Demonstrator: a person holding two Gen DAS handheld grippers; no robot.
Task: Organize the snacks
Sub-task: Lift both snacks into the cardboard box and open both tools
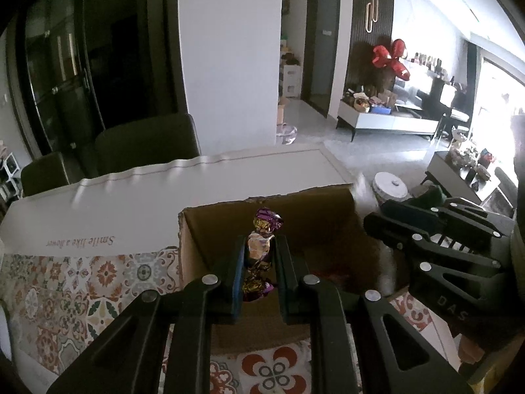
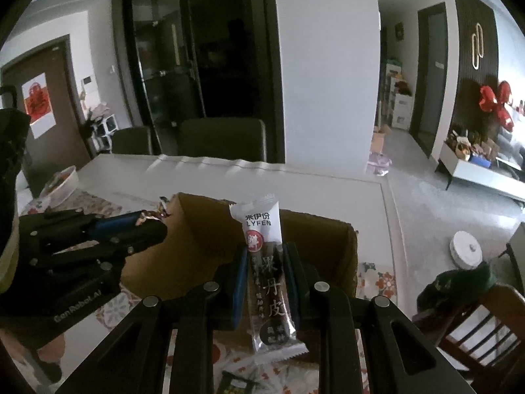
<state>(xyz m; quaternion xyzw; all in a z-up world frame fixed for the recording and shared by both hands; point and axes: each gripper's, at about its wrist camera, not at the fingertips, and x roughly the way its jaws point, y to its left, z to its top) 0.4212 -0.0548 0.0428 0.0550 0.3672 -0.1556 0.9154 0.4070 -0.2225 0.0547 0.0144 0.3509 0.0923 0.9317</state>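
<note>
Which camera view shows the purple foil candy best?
The left wrist view. There the purple foil candy stands upright, centred, clamped in the left claw above the cardboard box. The right wrist view shows only a shiny wrapper end at that claw's tip, small and at the side.

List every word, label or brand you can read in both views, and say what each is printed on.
"Smile like a flower": white table covering, seen upside down.
"来伊份 LYFEN": white-and-brown snack packet held in the right gripper.
"果丹皮": same packet, lower down; smaller characters too blurred to read.
"DAS": black right gripper body.
"GenRobot.AI": black left gripper body.
Purple foil candy: no text readable.
</note>
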